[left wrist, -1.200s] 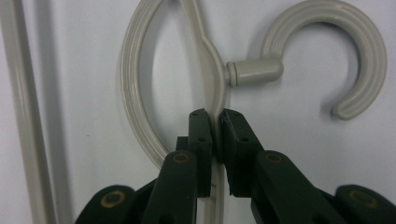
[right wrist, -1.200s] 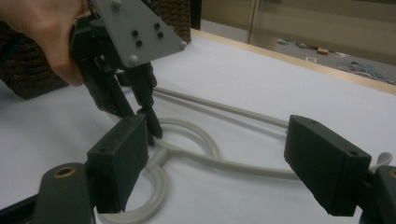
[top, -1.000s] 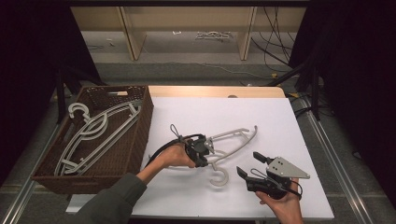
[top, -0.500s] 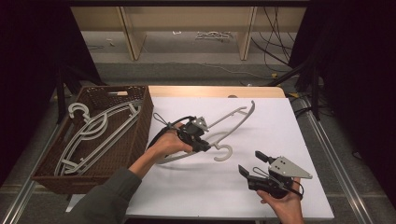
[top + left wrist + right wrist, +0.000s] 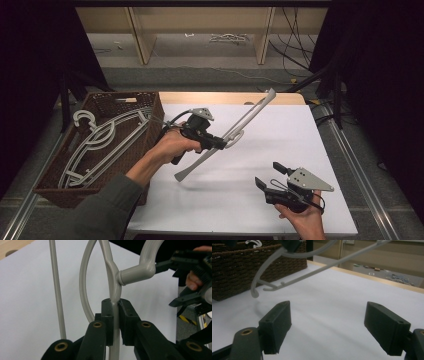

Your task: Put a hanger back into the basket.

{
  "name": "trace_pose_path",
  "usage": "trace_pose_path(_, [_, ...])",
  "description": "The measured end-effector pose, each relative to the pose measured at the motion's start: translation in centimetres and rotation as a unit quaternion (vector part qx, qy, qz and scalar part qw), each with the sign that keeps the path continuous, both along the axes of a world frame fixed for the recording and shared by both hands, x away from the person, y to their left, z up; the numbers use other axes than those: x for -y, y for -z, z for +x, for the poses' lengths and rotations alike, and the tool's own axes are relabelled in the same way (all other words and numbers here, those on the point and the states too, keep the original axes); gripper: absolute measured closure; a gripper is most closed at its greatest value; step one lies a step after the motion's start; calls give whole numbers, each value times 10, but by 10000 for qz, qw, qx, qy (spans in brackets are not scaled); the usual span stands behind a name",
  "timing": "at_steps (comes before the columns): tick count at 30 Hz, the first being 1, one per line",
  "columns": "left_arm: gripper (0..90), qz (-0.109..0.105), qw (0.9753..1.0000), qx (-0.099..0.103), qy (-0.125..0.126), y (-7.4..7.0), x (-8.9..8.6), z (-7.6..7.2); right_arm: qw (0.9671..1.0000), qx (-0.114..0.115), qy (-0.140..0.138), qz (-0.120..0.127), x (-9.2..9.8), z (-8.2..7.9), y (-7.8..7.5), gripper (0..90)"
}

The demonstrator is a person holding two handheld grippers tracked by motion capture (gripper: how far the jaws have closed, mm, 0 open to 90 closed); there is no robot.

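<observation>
High view: your left gripper (image 5: 221, 144) is clamping a grey hanger (image 5: 250, 116) at its neck, carrying it tilted above the table (image 5: 320, 150), beside the basket (image 5: 145, 107). Your right gripper (image 5: 268, 176) is idling, jaws spread. Next, judging by the stored hangers (image 5: 100, 142), you are lowering it in flat.

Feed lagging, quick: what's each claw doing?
Left claw: shut on the grey plastic clothes hanger, lifted off the table.
Right claw: open, holding nothing.

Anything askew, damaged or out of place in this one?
Nothing looks damaged. The grey hanger is tilted steeply above the white table, clamped near its hook in the left gripper. The right gripper waits open. Other hangers lie in the wicker basket.
</observation>
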State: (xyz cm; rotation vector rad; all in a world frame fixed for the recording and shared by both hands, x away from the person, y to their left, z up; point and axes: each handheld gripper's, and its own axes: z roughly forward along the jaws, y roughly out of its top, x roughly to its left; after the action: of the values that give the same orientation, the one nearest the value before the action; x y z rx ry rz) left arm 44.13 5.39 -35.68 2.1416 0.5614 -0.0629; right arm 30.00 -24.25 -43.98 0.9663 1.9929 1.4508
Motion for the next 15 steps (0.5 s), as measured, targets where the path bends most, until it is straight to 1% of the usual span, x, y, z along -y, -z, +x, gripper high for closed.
trace_pose_path(1, [829,-54,10000,-37,-16,-3,-2,0,10000,-11,-10,0,0,0,0,226])
trace_pose_path(3, [829,-78,9999,-13,-68,-8,-5,-2,10000,2,8,8,0,0,0,226])
trace_pose_path(5, [829,-149,9999,-19,-44,-14,-8,-1,10000,-8,3,9,0,0,0,226])
trace_pose_path(6, [829,-172,9998,-50,-60,-16,-9,-3,10000,11,56,-40,0,0,0,226])
trace_pose_path(7, [829,-141,9999,-21,-35,-19,-10,-3,10000,0,42,-28,0,0,0,226])
trace_pose_path(8, [829,-181,9998,-24,-52,-23,-11,-4,10000,9,37,8,0,0,0,226])
trace_pose_path(9, [829,-173,9998,-19,-62,-26,-11,-4,10000,8,45,-24,0,0,0,226])
trace_pose_path(10, [829,-180,9998,13,-60,-30,-13,-4,10000,20,8,32,-1,1,1,226])
trace_pose_path(11, [829,-181,9998,20,-105,-34,-13,-5,10000,15,5,-9,0,1,1,226])
trace_pose_path(12, [829,-170,9998,47,-59,-38,-14,-5,10000,6,22,-24,0,0,0,226])
trace_pose_path(13, [829,-170,9998,59,-70,-43,-15,-6,10000,1,2,14,0,0,0,226])
trace_pose_path(14, [829,-216,9997,24,-103,-46,-15,-6,10000,0,20,3,0,0,0,226])
trace_pose_path(15, [829,-199,9997,84,-99,-53,-17,-6,10000,-1,61,-44,0,0,0,226])
